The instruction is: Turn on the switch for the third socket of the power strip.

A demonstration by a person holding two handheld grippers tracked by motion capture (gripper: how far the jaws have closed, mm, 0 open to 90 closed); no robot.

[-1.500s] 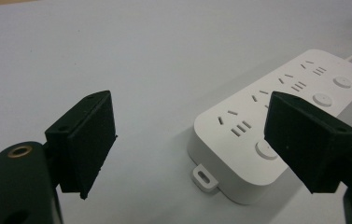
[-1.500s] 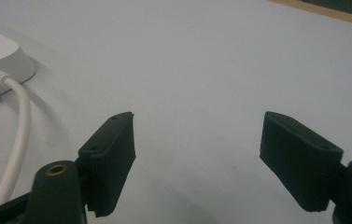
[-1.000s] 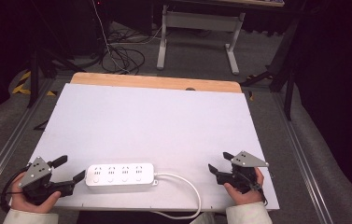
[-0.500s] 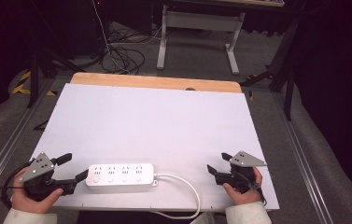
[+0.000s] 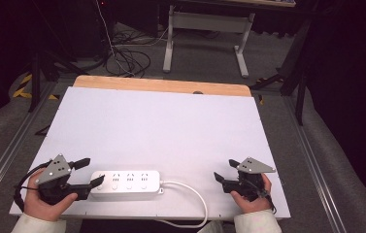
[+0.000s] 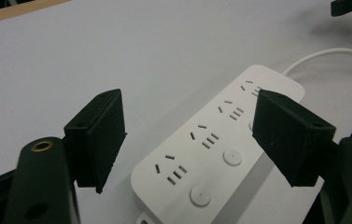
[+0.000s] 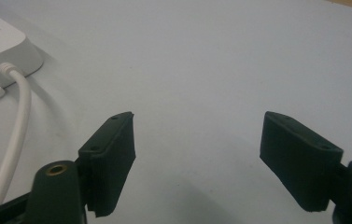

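White laminate covers the table [image 5: 171,126], matte and flat, with a bare wood strip [image 5: 161,86] along its far edge. Near the front edge, left of centre, lies the power strip [image 5: 128,183], long axis across the table.

Power strip: a rigid white plastic bar with rounded corners, a glossy top, 3 socket groups and round buttons beside them. Judged light, stiff and somewhat slippery, not fragile. Best purchase is judged to be across the short width near one end, pads on the 2 long side walls.

Its cord [image 5: 192,199], white, round and pliable, leaves the right end and loops off the front edge. It will drag on any lift.

Left gripper [image 5: 92,173]: jaws apart and just closing in, straddling the strip's left end without pressing it. The black pads [image 6: 101,135] are blocky, with a dull rubbery face.

Right gripper [image 5: 223,173]: jaws apart, nothing between them, well clear of the strip.
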